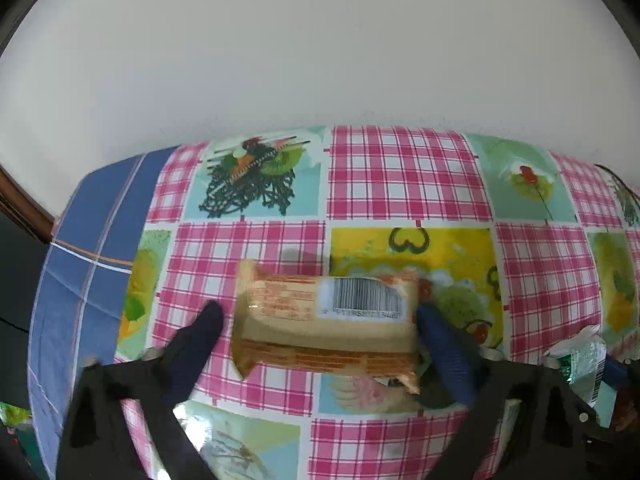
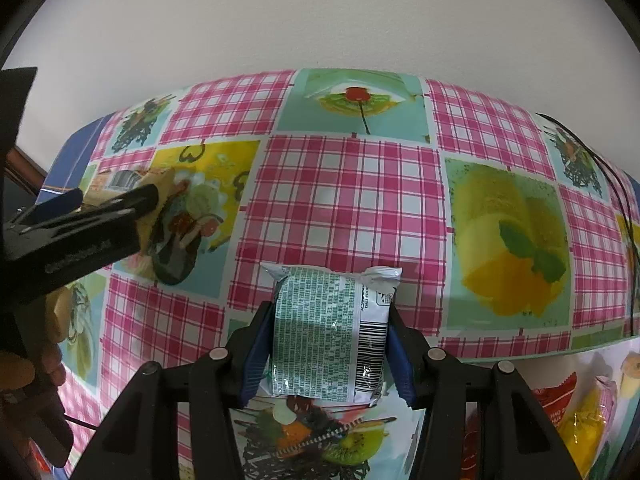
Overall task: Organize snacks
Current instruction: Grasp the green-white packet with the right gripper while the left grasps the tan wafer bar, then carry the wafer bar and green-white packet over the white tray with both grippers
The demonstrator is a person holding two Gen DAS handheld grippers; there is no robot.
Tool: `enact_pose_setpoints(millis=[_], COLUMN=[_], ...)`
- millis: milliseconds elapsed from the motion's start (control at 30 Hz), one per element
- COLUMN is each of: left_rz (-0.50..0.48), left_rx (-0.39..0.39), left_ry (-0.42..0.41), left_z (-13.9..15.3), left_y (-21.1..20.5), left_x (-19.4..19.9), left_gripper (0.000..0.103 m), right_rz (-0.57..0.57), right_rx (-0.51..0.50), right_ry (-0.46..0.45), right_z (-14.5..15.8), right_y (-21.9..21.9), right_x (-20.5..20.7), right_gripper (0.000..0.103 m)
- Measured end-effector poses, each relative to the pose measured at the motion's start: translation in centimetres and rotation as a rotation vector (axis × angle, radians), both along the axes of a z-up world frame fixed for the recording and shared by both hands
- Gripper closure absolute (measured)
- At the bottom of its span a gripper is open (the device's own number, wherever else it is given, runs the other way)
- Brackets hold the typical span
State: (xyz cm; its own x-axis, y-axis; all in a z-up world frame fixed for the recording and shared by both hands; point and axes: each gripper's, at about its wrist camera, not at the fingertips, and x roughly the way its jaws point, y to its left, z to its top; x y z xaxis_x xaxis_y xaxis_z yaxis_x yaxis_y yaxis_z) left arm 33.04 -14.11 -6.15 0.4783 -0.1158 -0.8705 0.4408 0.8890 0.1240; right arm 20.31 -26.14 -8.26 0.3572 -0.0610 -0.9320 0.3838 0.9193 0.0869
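Note:
An orange wafer packet (image 1: 326, 322) with a barcode lies between the fingers of my left gripper (image 1: 320, 320) on the patterned tablecloth (image 1: 404, 176). The jaws stand wide; the right finger touches the packet's end and the left finger stands clear of it. My right gripper (image 2: 326, 332) is shut on a green-and-white snack packet (image 2: 328, 332) and holds it just above the tablecloth (image 2: 344, 200). The left gripper (image 2: 116, 200) with the wafer packet also shows at the left of the right wrist view. The green packet (image 1: 580, 364) shows at the right edge of the left wrist view.
A white wall (image 1: 320, 40) rises right behind the table. Red and yellow snack bags (image 2: 572, 412) lie off the table's lower right. A black cable (image 2: 616, 184) runs along the right edge. A blue striped cloth (image 1: 92, 240) covers the left end.

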Motion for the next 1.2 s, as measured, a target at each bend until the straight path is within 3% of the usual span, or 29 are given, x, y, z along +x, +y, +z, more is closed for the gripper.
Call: enact_pose_setpoints(millis=[133,333,500,700,1000,1200], left_rz=[0.006,0.056,0.129,0.260,0.380,0.399], left_rx=[-0.014,-0.027,-0.073,-0.185,-0.263,-0.300], left_ry=[-0.010,0.010,0.034,0.098,0.086,0.055], left_z=[0.6,1.0,1.4,1.8,4.1,6.7], left_y=[0.2,1.0,2.6,5.5,8.9,9.8], left_x=[-0.3,-1.7,-4.3,-8.4,-14.0,-17.9], left_gripper=[0.026,0.032,0.034,0.034,0.034,0.034], right_rz=[0.000,0.002,0.006,0.015,0.022,-0.009], right_rx=[0.004,0.028,0.058,0.086,0.074,0.100], right_ry=[-0.007,-0.020,-0.035,-0.048,-0.093,-0.140], right_z=[0.1,0.5,1.3,2.4,5.0,6.9], right_y=[-0.2,0.1,0.9,2.0,4.9,5.7], right_x=[-0.2,-1.0,-2.2,-4.6,-9.5,-13.4], right_gripper=[0.048,0.049,0.050,0.050,0.050,0.050])
